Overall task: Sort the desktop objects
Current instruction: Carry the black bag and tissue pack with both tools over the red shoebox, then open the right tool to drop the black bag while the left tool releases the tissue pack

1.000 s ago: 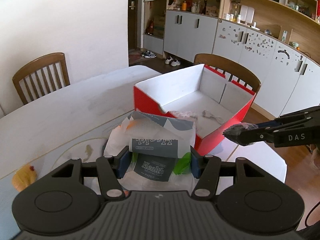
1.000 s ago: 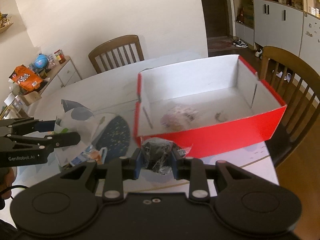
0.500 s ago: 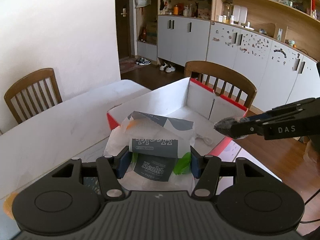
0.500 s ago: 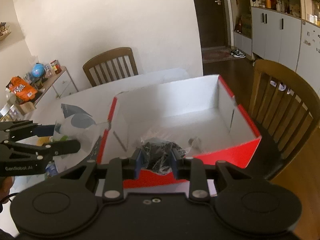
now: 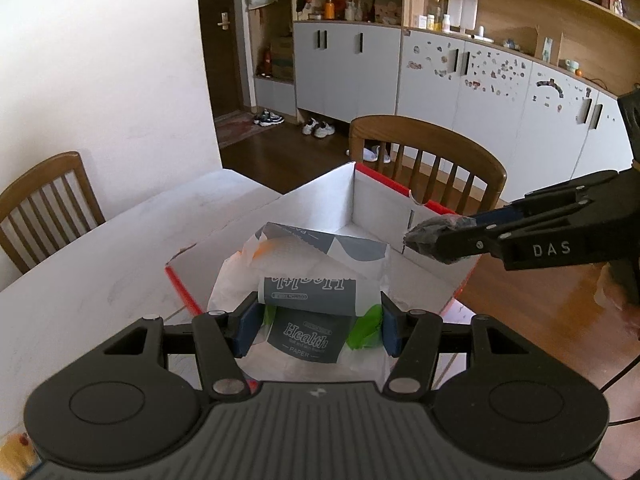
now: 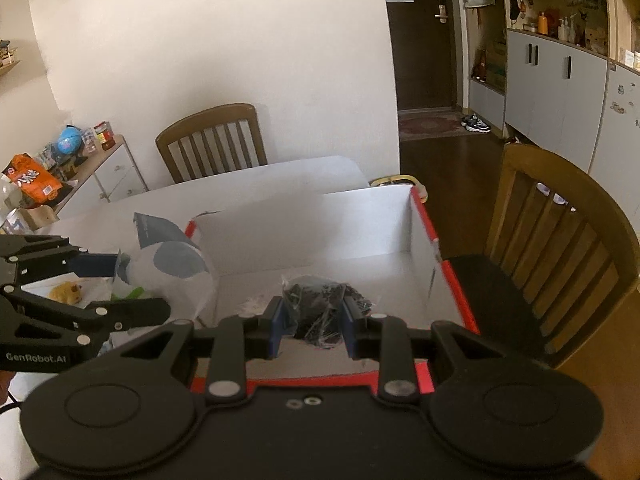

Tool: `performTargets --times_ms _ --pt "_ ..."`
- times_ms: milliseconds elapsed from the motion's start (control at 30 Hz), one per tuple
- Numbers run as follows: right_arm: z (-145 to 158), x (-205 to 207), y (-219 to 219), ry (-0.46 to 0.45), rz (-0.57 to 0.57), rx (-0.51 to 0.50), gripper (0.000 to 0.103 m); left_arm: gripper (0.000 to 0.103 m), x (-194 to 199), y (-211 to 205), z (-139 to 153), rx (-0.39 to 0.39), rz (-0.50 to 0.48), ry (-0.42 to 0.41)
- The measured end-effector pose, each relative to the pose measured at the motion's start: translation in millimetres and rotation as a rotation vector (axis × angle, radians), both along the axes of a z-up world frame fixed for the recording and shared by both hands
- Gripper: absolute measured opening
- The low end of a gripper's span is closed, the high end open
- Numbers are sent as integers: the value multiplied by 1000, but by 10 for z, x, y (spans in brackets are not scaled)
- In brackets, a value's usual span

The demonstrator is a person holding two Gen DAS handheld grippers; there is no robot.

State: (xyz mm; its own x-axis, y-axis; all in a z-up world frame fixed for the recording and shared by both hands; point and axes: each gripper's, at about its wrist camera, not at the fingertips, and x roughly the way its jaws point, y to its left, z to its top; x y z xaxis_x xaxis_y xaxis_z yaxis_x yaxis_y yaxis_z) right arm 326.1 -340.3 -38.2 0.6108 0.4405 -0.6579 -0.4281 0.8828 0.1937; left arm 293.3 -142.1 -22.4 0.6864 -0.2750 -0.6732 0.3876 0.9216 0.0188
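A tissue pack [image 5: 310,312] labelled "Health" is held clamped between the blue pads of the left hand-held gripper [image 5: 316,326], the jaws being partly closed on it, and it is seen at 12 o'clock of that gripper, over the near left corner of the red box [image 5: 380,216] with white inner walls, which stands on the white counter [image 5: 100,264]. A dark crinkled plastic wrapper [image 6: 320,312] is pinched in the narrowly set jaws of the right hand-held gripper [image 6: 314,326], above the box's white floor. In the left wrist view the right hand-held gripper is seen at 3 o'clock, over the right wall of the box.
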Motion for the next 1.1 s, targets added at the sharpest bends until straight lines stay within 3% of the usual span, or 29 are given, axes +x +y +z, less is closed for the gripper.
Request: performTargets --times_ms 400,1100 --pt "-109 208 -89 32 16 -21 29 58 594 -263 -108 28 -33 54" --pt "-475 535 117 147 126 -115 29 58 1548 -561 -578 38 -2 305"
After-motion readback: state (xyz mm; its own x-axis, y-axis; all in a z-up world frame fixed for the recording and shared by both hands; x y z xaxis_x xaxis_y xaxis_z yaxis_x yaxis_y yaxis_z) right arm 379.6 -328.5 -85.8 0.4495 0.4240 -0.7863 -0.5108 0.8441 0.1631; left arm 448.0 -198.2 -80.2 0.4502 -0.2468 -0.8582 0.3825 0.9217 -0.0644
